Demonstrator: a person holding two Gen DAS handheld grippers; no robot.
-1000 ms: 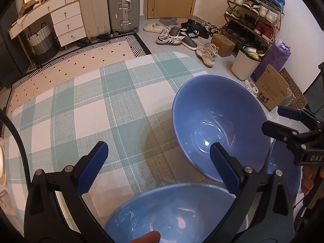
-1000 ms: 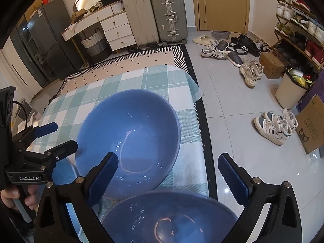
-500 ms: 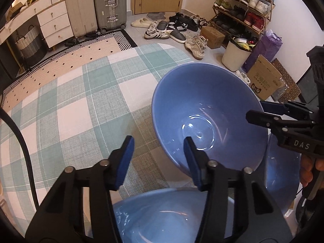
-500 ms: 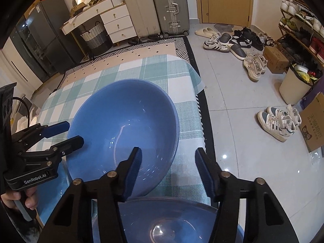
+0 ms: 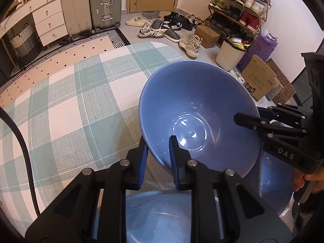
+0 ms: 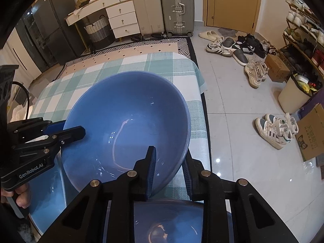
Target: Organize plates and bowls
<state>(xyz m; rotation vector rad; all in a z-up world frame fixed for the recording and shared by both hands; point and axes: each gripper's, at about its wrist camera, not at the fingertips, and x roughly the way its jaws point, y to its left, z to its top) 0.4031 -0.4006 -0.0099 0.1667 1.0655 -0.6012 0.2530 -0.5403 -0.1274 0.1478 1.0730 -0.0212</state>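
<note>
Item one: large blue bowl (image 5: 194, 109), glossy inside, tilted and held above the counter (image 5: 66, 109), which wears a green-and-white checked cloth. I read my left tool (image 5: 157, 151) as clenched on the bowl's near-left rim, one blue pad inside the wall and one outside. My right tool (image 6: 169, 162) is likewise clenched on the rim at the opposite side, one finger inside, one outside; from the left wrist view it shows as a black body reaching in from the right. Item two: second blue bowl (image 5: 160, 210), directly below the left tool, partly hidden by its frame. Item three: third blue bowl (image 6: 168, 220), below the right tool at the counter's near edge. Whether the blue glazed piece (image 5: 273, 182) seen under the right tool in the left view is this same bowl, I cannot tell. Surroundings, logged: two suitcases (image 6: 176, 8) upright against the far wall, a white drawer unit (image 6: 121, 18), a shoe rack (image 5: 239, 6), loose shoes (image 6: 255, 73) on the tiled floor, a cardboard box (image 5: 259, 83).
</note>
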